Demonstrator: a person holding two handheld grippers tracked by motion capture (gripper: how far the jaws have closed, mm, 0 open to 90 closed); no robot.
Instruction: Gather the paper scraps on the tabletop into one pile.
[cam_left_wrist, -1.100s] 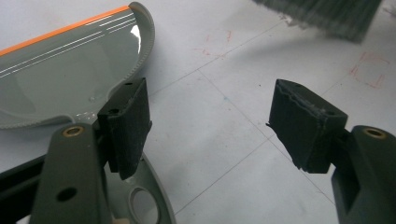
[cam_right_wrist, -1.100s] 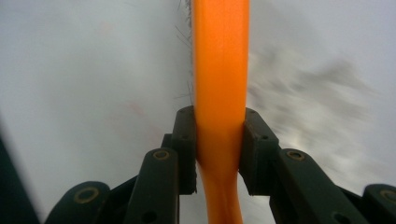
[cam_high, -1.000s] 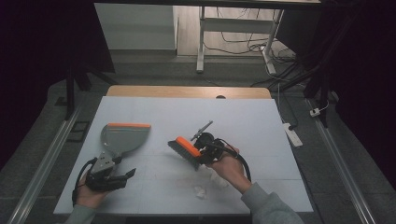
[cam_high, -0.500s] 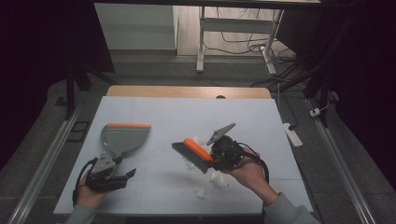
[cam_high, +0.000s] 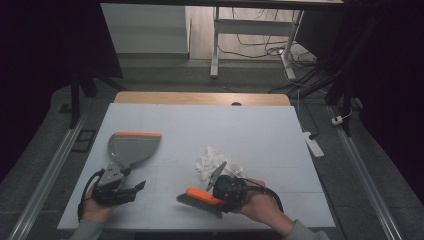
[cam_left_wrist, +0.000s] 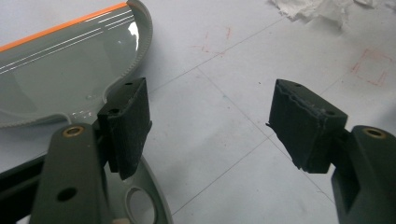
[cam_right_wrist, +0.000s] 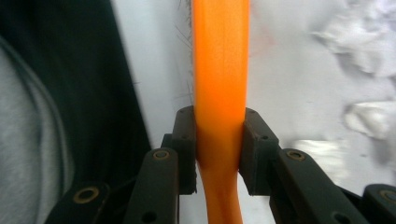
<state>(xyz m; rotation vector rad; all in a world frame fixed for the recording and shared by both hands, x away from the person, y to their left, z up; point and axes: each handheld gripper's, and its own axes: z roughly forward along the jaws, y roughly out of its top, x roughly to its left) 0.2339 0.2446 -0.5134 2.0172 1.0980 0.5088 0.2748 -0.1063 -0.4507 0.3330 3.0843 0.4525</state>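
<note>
The right claw (cam_high: 220, 196) pinched the orange handle of the hand brush (cam_high: 200, 199), which lay low on the counter (cam_high: 260, 130), just in front of the pile of torn white paper (cam_high: 212, 161). The left claw (cam_left_wrist: 210, 126) was spread wide and held nothing; it hovered beside the handle of the grey dustpan (cam_high: 131, 147) with the orange lip. I judged the sweeping as hardly begun: the paper scraps sat well apart from the dustpan, and none was in the pan. No brand or writing could be read, only faint red pen marks (cam_left_wrist: 373, 65) on the counter.
</note>
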